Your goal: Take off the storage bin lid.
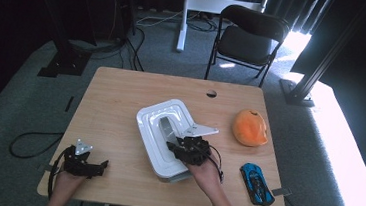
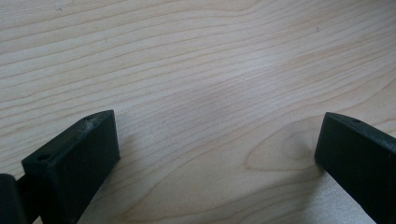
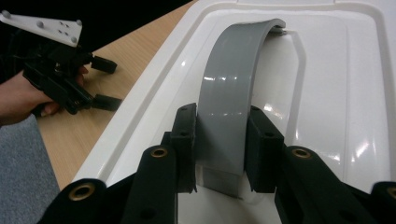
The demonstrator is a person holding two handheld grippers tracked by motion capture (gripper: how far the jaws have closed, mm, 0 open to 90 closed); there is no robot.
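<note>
Right claw [image 3: 223,147] around grey handle [image 3: 233,88]; handle's near end hidden behind jaws

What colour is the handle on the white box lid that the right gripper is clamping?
Grey; the handle arches over the white lid, clearest in the right gripper view.
</note>
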